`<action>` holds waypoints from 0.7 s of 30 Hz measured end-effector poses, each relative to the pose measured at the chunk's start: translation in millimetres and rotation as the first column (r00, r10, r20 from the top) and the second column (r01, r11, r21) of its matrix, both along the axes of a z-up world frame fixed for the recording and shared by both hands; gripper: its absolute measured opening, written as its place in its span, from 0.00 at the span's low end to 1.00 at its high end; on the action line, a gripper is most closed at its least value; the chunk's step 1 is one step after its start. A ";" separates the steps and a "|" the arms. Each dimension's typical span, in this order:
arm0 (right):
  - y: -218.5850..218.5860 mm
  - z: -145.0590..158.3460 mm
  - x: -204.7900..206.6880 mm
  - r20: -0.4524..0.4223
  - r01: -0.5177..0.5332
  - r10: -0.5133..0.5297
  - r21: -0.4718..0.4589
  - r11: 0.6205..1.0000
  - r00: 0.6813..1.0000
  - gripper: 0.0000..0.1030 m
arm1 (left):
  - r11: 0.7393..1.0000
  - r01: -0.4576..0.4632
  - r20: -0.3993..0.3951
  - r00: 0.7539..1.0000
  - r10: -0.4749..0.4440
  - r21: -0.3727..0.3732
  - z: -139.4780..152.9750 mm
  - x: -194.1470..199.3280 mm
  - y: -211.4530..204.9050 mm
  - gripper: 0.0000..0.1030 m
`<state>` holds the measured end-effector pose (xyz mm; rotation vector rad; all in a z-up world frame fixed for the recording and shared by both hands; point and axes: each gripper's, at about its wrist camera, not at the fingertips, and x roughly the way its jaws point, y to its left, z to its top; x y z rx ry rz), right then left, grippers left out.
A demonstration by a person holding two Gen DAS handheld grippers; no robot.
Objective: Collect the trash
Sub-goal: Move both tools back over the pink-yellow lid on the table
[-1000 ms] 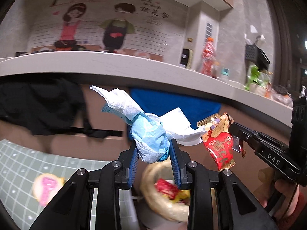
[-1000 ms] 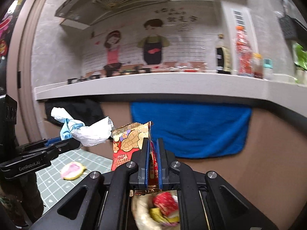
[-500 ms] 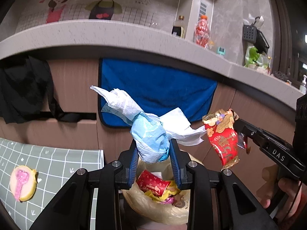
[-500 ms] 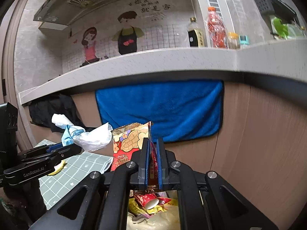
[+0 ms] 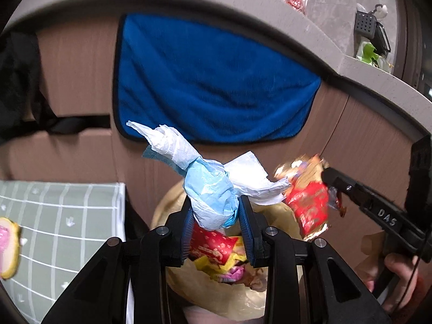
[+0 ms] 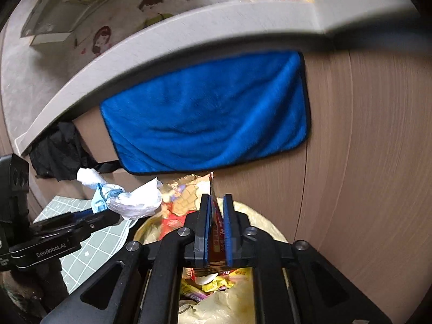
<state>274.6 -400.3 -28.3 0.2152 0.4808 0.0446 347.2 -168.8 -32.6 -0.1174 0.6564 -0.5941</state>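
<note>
Left gripper (image 5: 216, 216), lower centre, clamps crumpled tissue wad (image 5: 213, 197) over the bin bag (image 5: 216, 297). Right gripper (image 6: 216, 216) pinches red snack wrapper (image 6: 189, 197) above the same bag. Blue towel (image 5: 210, 81) hangs behind, upper centre; green mat (image 5: 62, 216) lower left.

A home kitchen: stone counter (image 6: 162, 40) with range hood (image 6: 62, 8), cooking-themed wall decals (image 6: 151, 5), hanging blue towel (image 5: 210, 81).

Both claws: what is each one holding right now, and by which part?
Left claw pinches the tissue wad at its bunched blue middle, white ends sticking out. Right claw clamps the red snack wrapper by one edge.
</note>
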 end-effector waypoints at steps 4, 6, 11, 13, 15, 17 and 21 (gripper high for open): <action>-8.1 -17.3 9.1 -0.043 0.009 -0.007 0.045 0.999 0.999 0.40 | 0.996 0.082 -0.065 0.994 -0.084 -0.031 -19.5 12.5 -7.9 0.55; -11.7 -24.0 11.9 -0.059 0.012 -0.008 0.080 0.997 0.998 0.41 | 0.994 0.097 -0.112 0.989 -0.101 -0.040 -28.1 19.3 -9.6 0.55; -13.3 -26.2 9.6 -0.051 0.027 -0.021 0.103 0.994 0.998 0.41 | 0.995 0.056 -0.167 0.984 -0.068 -0.081 -32.2 23.2 9.5 0.56; -11.9 -24.0 8.4 -0.049 0.022 -0.016 0.110 0.994 0.999 0.41 | 0.996 0.028 -0.146 0.988 -0.039 -0.082 -24.4 18.8 26.1 0.57; -9.0 -22.2 5.4 -0.044 0.018 -0.013 0.113 0.993 0.999 0.41 | 0.998 -0.008 -0.108 0.994 0.001 -0.066 -13.0 10.0 50.0 0.57; -3.8 -19.5 3.5 -0.036 0.002 0.002 0.125 0.992 0.999 0.41 | 0.998 -0.042 -0.082 0.996 0.037 -0.049 -4.0 3.5 72.5 0.57; 13.6 -13.5 2.4 -0.021 -0.053 0.057 0.160 0.986 0.998 0.41 | 0.990 -0.142 -0.035 0.989 0.141 -0.016 6.4 -11.6 131.3 0.57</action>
